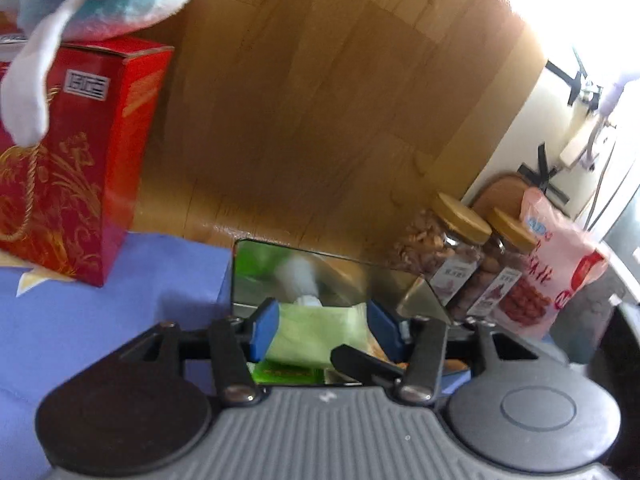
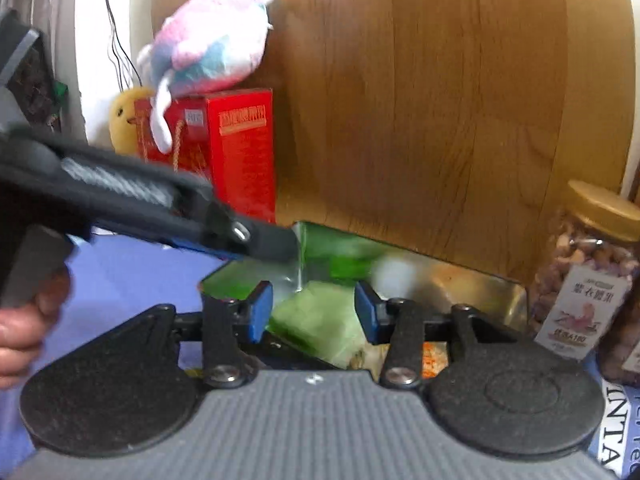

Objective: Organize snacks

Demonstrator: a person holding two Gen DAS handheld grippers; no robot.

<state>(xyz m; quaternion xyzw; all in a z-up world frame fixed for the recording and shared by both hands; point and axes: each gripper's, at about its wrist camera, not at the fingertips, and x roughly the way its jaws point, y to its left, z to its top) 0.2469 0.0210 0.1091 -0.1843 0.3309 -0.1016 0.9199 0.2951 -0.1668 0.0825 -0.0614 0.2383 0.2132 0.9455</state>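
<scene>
Between left gripper (image 1: 323,330) jaws: green packet (image 1: 316,334).

A pale green snack packet (image 1: 316,334) lies tilted inside an open shiny metal tin (image 1: 352,280), atop other wrapped snacks, orange ones (image 2: 434,356) among them.

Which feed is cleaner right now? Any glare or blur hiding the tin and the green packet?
Left wrist view: window glare blows out the top right; the green packet between the left claw pads is soft, the shiny tin mirrors it. Right wrist view: no glare, but motion blur smears the left claw crossing; barrel bending in both.
</scene>
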